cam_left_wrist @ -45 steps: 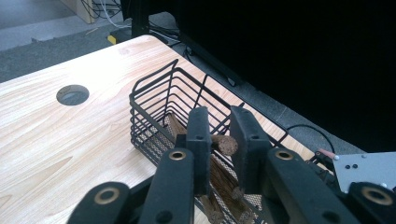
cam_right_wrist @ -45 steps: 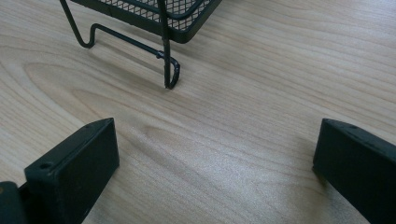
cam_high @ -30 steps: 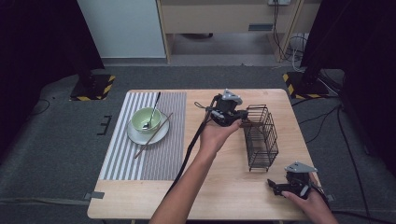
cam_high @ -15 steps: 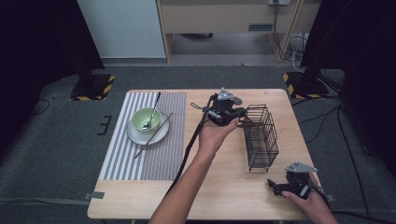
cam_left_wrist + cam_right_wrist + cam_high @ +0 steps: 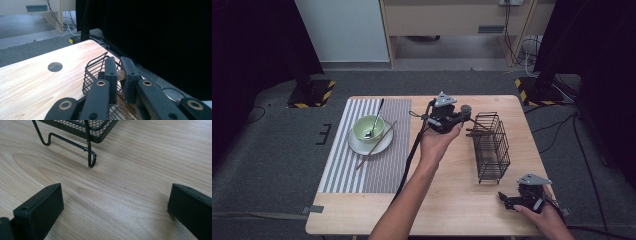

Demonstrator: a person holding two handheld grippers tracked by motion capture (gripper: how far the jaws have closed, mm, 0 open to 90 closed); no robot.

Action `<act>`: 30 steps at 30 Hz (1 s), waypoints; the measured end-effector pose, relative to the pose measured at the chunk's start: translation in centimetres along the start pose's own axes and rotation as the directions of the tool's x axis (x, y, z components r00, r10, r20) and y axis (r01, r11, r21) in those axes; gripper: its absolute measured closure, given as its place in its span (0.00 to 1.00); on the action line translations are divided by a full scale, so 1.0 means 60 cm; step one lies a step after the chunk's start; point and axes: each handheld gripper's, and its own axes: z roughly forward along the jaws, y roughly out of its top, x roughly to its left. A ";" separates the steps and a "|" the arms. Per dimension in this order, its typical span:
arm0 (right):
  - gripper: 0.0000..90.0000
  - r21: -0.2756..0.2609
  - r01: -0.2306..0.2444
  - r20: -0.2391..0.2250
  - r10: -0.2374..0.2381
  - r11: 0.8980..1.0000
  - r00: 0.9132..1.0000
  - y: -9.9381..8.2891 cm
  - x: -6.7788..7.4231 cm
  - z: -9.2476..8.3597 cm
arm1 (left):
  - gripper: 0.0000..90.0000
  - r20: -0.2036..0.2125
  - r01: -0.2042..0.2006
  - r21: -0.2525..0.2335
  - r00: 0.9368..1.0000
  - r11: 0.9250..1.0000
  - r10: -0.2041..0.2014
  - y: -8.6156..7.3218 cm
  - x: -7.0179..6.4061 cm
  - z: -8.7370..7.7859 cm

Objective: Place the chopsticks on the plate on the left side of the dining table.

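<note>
Chopstick (image 5: 475,133), brown and thin, sits pinched between the jaws of the left gripper (image 5: 462,122), which is held above the table (image 5: 452,200) right at the near upper rim of the black wire basket (image 5: 492,150). In the high view the stick pokes out past the jaws and reaches across the basket's open top. In the left gripper view its brown end (image 5: 121,74) shows between the two black jaws, which are pressed together on it, with the basket (image 5: 93,72) just beyond and below. The right gripper (image 5: 512,201) rests near the table's front right corner, well apart from the stick, its jaws spread wide over bare wood, the basket's foot (image 5: 91,157) just ahead
</note>
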 end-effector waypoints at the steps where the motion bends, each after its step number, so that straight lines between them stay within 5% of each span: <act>1: 0.00 0.000 0.000 0.000 0.000 1.000 1.000 0.000 0.000 0.000 | 0.93 0.000 0.007 -0.010 1.000 1.000 -0.007 0.000 0.002 -0.002; 20: 0.00 0.001 0.002 0.000 -0.002 1.000 1.000 0.000 0.000 0.000 | 0.93 0.030 0.056 -0.128 0.998 0.990 -0.052 0.006 0.026 -0.038; 30: 0.00 0.001 0.002 0.000 -0.002 1.000 1.000 0.000 0.000 0.000 | 0.93 0.073 0.090 -0.224 0.995 0.970 -0.075 0.009 0.028 -0.049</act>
